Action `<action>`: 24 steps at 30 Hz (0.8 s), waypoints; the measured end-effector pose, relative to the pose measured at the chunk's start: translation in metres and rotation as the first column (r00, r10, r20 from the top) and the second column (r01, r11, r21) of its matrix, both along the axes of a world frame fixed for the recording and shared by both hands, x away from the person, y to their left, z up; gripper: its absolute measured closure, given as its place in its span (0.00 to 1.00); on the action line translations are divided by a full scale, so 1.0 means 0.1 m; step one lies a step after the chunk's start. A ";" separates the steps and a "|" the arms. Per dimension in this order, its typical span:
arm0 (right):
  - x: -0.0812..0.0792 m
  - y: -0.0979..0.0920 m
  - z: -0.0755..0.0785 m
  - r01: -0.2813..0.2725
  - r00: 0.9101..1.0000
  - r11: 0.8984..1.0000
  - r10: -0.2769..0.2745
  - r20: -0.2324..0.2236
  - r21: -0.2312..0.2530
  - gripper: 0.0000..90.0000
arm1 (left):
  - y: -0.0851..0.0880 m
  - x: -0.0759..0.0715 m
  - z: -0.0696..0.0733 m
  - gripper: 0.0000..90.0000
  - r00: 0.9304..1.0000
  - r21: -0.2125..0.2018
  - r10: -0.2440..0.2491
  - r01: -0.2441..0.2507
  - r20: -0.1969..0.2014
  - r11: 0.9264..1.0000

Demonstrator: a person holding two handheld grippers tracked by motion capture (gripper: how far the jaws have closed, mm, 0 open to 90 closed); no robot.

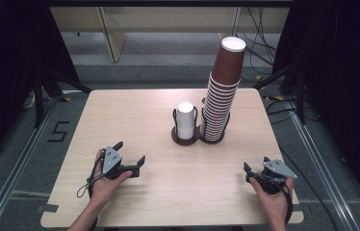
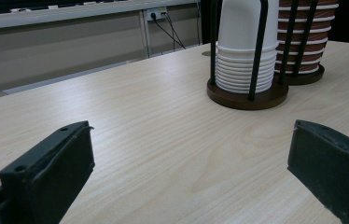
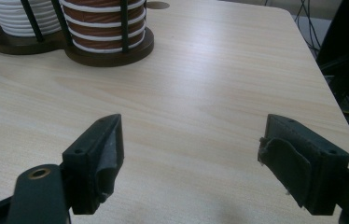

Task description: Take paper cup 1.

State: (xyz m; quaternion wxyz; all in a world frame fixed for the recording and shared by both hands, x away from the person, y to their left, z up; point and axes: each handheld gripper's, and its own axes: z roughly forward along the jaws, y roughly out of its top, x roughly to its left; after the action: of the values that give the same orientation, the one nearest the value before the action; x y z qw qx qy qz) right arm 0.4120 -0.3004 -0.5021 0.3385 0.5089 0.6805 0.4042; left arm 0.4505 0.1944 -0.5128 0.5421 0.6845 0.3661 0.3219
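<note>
Here: left claw (image 1: 130, 154) low over the near-left tabletop (image 1: 168, 192), jaws spread wide, nothing between them, aimed toward the white cups (image 1: 186, 120). Right claw (image 1: 257, 169) low at the near-right edge, jaws apart too, though less widely in the high view, empty, bare wood between them. White cups stacked short in the left ring of a dark double holder (image 1: 187, 137) at mid-table; brown cups (image 1: 221, 96) stacked tall in the right ring, leaning slightly right at the top. Both stacks well apart from either claw. Seen from the left claw: white cups (image 2: 245, 56) closer, brown cups (image 2: 303, 42) behind.
</note>
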 end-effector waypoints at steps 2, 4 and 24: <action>-0.02 0.03 0.00 0.011 1.000 0.999 -0.010 -0.028 0.033 0.24 | 0.00 0.01 0.00 0.00 1.000 -0.003 0.003 -0.003 -0.003 1.000; -0.01 0.01 0.00 -0.004 1.000 1.000 0.004 -0.004 0.012 0.25 | -0.01 0.01 0.00 0.00 1.000 0.003 -0.001 0.001 -0.004 1.000; 0.18 0.73 0.43 -0.174 0.980 0.984 0.171 0.102 0.022 0.29 | -0.70 0.21 0.28 0.00 0.995 0.003 -0.097 0.097 0.040 0.995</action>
State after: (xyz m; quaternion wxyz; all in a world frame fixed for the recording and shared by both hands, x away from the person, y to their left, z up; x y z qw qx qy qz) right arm 0.4303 -0.2270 -0.4592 0.3277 0.4322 0.6981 0.4673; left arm 0.4712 0.1239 -0.4846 0.5640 0.6950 0.3214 0.3092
